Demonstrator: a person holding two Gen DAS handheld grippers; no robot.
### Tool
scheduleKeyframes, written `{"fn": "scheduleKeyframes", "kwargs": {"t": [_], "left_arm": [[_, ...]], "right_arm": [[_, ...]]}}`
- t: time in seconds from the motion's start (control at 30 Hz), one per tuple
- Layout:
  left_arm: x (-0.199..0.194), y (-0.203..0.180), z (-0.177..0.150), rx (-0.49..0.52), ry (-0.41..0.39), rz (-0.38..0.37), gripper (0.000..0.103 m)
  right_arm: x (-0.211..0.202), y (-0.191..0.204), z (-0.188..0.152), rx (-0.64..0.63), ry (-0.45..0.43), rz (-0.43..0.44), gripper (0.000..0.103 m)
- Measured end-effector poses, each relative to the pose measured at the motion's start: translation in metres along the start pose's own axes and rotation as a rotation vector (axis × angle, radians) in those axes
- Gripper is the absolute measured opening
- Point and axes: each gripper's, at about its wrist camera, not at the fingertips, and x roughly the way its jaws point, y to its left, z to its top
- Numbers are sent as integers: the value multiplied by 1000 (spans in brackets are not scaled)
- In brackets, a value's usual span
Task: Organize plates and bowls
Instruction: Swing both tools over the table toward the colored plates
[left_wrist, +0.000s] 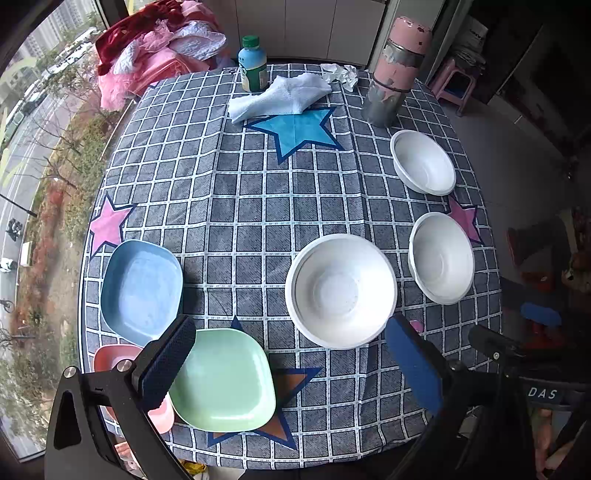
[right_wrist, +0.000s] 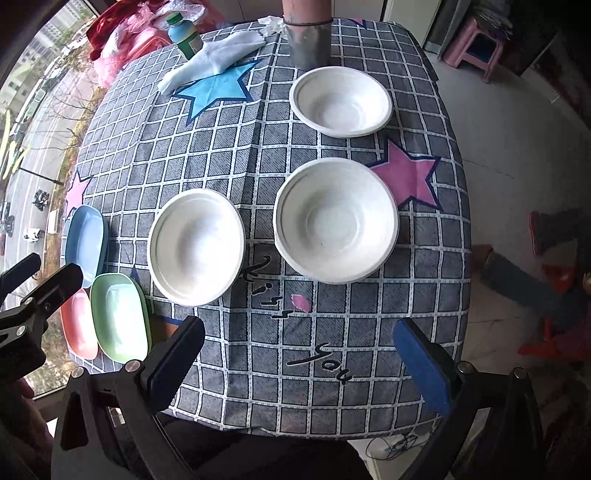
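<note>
1. Left gripper (left_wrist: 291, 354): we note fingers wide apart, nothing between the pads; it hangs above the table's near edge, over the gap btwn green plate and nearest white bowl.
2. Right gripper (right_wrist: 299, 350): fingers likewise spread, holding nothing, above the near edge of the table (right_wrist: 258, 387), over bare cloth.
3. Plates, near-left corner: blue plate (left_wrist: 142, 291) lies furthest in along the left edge; green plate (left_wrist: 223, 380) nearer the front edge; pink plate (left_wrist: 110, 360) at the corner itself, partly hidden behind the left finger. We see green close beside both others; overlap we cannot tell.
4. Bowls, right side, all upright, apart from each other: first white bowl (left_wrist: 340, 290) near table centre-front; second white bowl (left_wrist: 441, 256) by the right edge; third white bowl (left_wrist: 423, 162) further back along the right edge.
5. Far edge: green-capped bottle (left_wrist: 253, 64), white towel (left_wrist: 280, 96) lying beside it, crumpled tissue (left_wrist: 341, 74), worn pink-and-metal flask (left_wrist: 399, 70) upright at far-right corner, just behind third bowl.
6. Checked cloth w/ star prints covers the table.
</note>
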Motion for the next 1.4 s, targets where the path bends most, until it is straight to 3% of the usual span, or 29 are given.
{"fn": "scheduleKeyframes", "kwargs": {"t": [0.47,1.03,1.4], "left_arm": [[5,0,0,-7,22,11,103],[-2,14,-8,-64,12,49,103],[1,7,-10,-48,22,44,103]], "right_arm": [[8,-6,4,11,24,8,103],[3,21,2,-114,-9,29,103],[4,11,-2,-81,1,31,103]]}}
